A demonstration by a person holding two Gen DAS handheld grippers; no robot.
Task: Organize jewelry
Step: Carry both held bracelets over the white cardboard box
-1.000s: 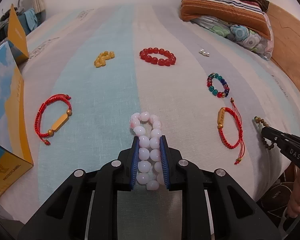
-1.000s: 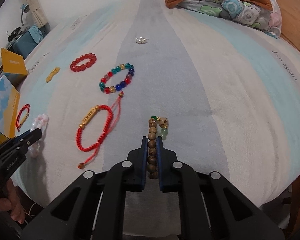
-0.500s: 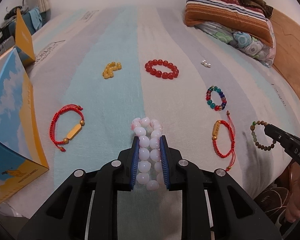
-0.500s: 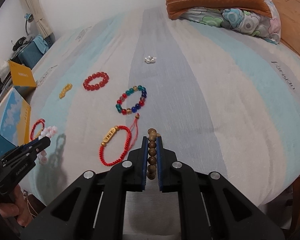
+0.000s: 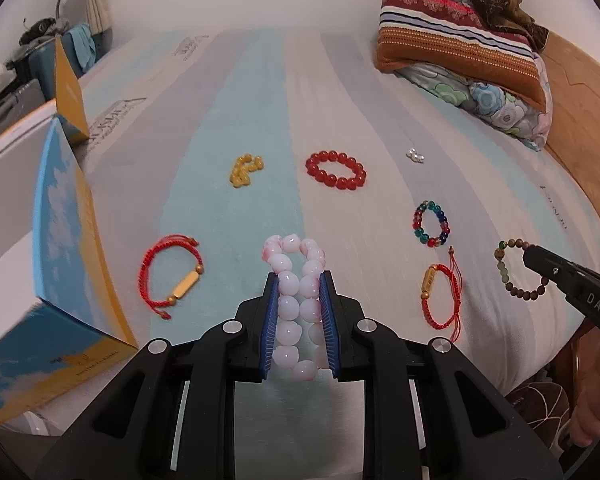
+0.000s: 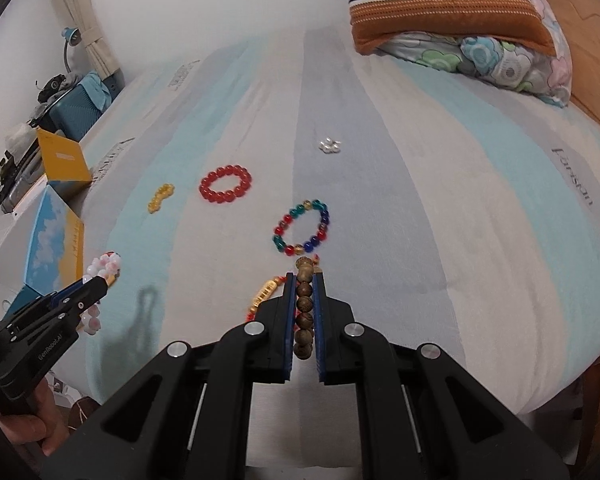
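Two grips loaded: left gripper (image 5: 299, 312) fingers clamp pink round-bead bracelet (image 5: 296, 292), right gripper (image 6: 304, 316) fingers clamp brown wooden-bead bracelet (image 6: 304, 308) lengthwise; blue-and-yellow cardboard box (image 5: 60, 272) lies nearest the left.

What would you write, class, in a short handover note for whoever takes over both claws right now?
Left claw: shut on the pink bead bracelet, held above the bed.
Right claw: shut on the wooden bead bracelet, also held up.
On the bed: two red cord bracelets, yellow bead bracelet, red bead bracelet, multicolour bead bracelet, pearl pieces.
Done: two bracelets picked up.
Left: place them, sort the rest.
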